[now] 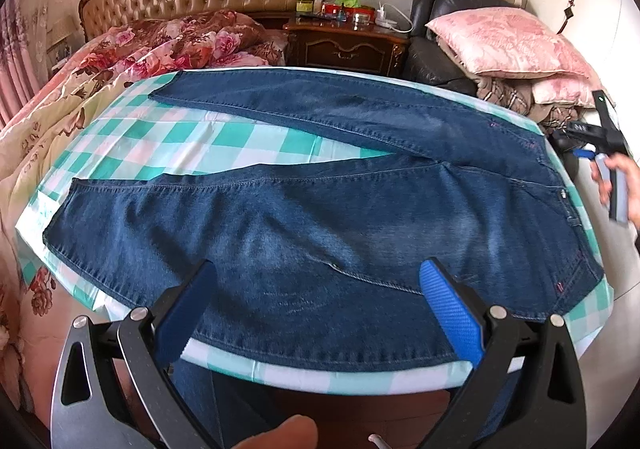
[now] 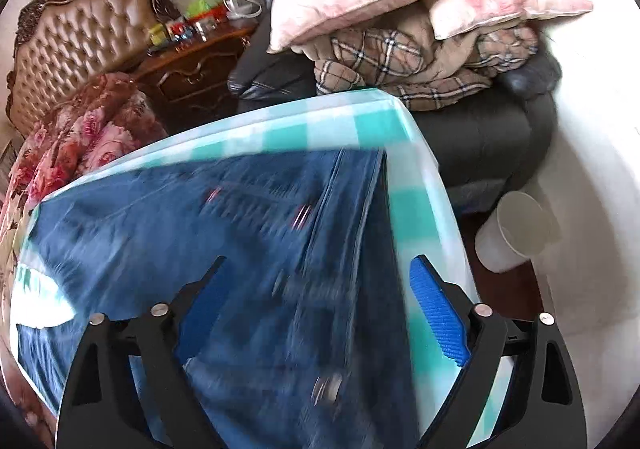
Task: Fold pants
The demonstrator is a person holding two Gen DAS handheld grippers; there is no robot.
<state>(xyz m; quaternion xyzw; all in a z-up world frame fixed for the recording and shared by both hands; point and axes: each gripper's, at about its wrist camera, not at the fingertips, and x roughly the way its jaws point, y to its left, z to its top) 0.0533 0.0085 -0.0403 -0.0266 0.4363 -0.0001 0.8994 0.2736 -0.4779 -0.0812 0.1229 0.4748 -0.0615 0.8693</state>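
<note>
Dark blue jeans lie spread flat on a table with a teal and white checked cloth. The two legs splay apart to the left and the waistband is at the right. My left gripper is open and empty, hovering over the near leg by the table's front edge. My right gripper is open and empty above the waistband end of the jeans; that view is motion blurred. The right gripper also shows in the left wrist view off the table's right end.
A bed with floral bedding and a tufted headboard stands left and behind. A dark nightstand holds small items. A black chair piled with pink pillows and a plaid blanket is at the right. A white paper cup lies beside the table.
</note>
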